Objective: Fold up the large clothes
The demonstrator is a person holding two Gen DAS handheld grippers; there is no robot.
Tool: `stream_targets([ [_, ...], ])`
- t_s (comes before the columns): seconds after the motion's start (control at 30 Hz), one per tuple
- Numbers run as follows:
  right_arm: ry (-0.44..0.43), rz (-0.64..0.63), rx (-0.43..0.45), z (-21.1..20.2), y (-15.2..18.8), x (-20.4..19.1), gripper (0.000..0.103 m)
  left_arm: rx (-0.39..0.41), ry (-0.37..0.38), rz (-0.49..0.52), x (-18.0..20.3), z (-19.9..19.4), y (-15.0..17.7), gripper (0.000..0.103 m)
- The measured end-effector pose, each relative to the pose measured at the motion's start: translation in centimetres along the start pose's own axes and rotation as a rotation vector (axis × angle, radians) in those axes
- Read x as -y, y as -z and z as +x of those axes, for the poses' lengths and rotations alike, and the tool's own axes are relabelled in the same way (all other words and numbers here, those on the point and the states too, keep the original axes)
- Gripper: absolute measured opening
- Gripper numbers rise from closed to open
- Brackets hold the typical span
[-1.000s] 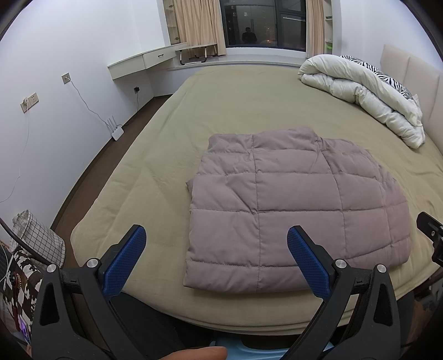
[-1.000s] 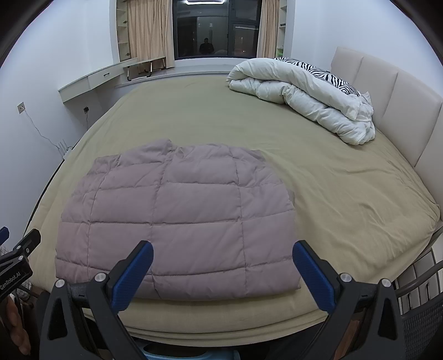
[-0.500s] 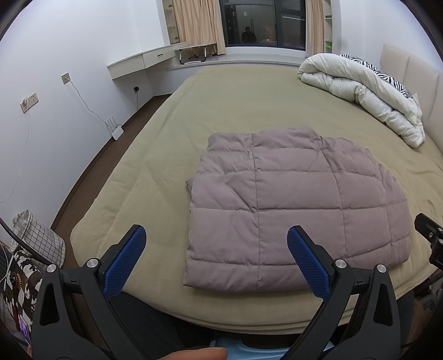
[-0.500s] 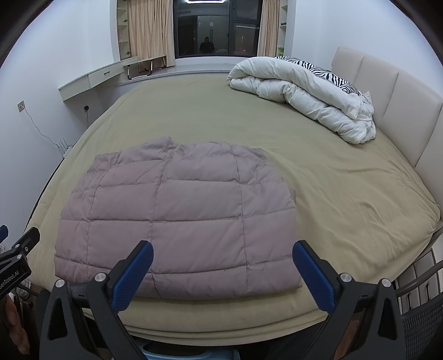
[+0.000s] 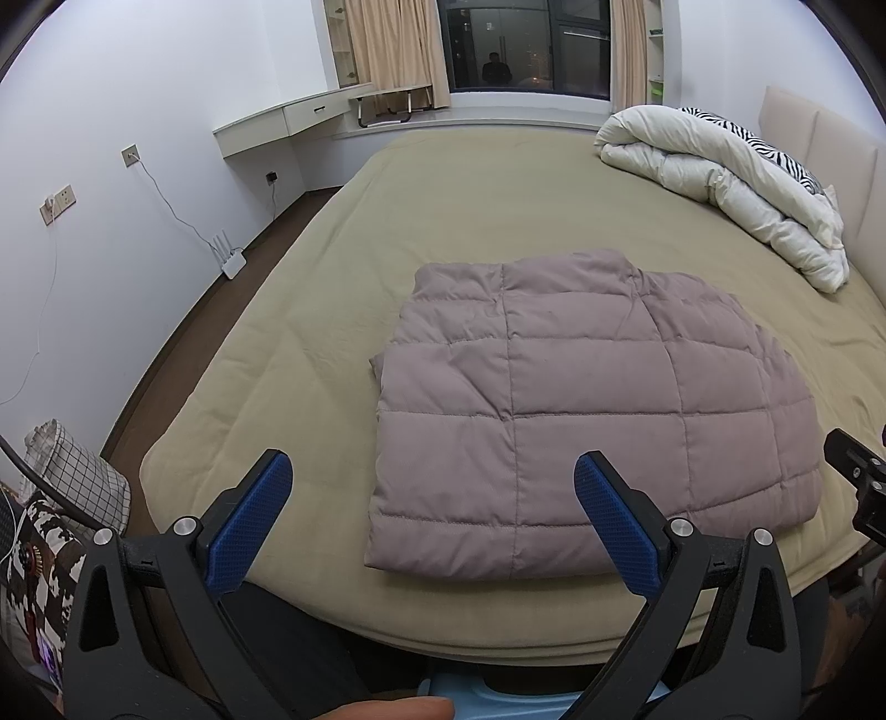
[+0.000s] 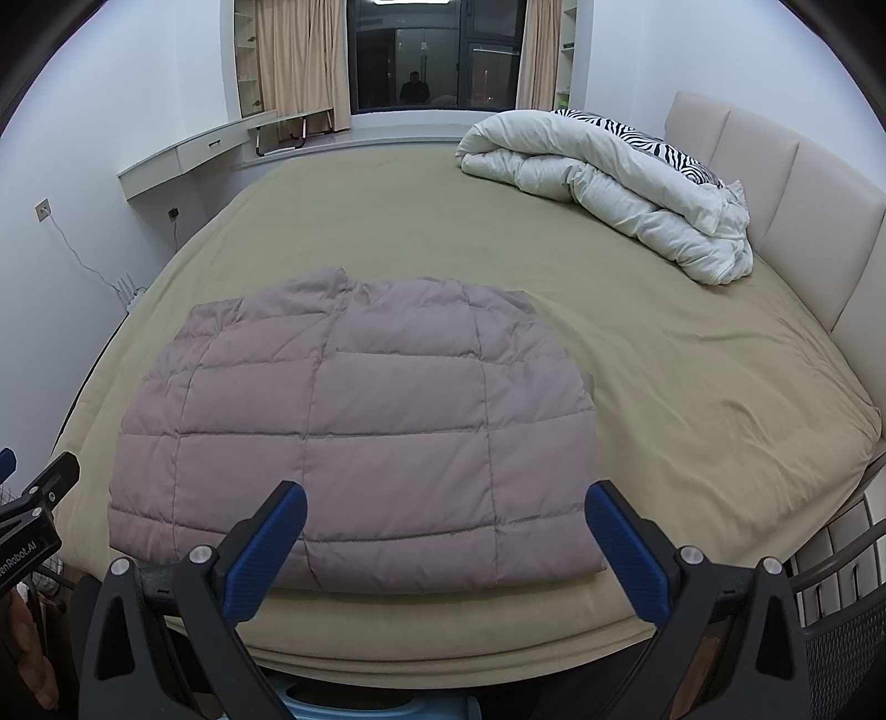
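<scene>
Closest to me, my left gripper (image 5: 432, 512) hangs off the near edge of the bed with its blue-padded jaws spread wide and nothing between them. My right gripper (image 6: 446, 540) is the same — jaws well apart, empty, held short of the mattress edge. Each gripper shows at the margin of the other's view.

Just past the fingertips lies the quilted mauve jacket (image 5: 587, 410), folded into a compact, roughly rectangular bundle and resting flat on the olive bedsheet (image 5: 470, 210) near the bed's front edge; in the right wrist view the jacket (image 6: 360, 426) sits toward the left half of the bed. Neither gripper touches it.

Farther back on the right, a bunched white duvet (image 6: 614, 177) with a zebra-print pillow on it sits against the padded headboard (image 6: 775, 188). Beyond the bed — a dark window (image 5: 526, 44) flanked by beige curtains.
</scene>
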State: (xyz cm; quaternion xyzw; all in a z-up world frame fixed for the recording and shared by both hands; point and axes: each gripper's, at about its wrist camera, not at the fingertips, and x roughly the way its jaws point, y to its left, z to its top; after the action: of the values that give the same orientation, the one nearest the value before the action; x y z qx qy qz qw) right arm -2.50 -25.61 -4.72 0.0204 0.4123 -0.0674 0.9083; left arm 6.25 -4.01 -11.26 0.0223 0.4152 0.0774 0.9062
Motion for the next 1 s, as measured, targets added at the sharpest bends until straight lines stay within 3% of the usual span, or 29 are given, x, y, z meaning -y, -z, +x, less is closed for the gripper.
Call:
stream_targets([
  [1.0, -0.006, -0.007, -0.008, 0.40, 0.51, 0.12, 0.103, 0.013, 0.003, 0.027, -0.03, 0.19, 0.16, 0.103],
])
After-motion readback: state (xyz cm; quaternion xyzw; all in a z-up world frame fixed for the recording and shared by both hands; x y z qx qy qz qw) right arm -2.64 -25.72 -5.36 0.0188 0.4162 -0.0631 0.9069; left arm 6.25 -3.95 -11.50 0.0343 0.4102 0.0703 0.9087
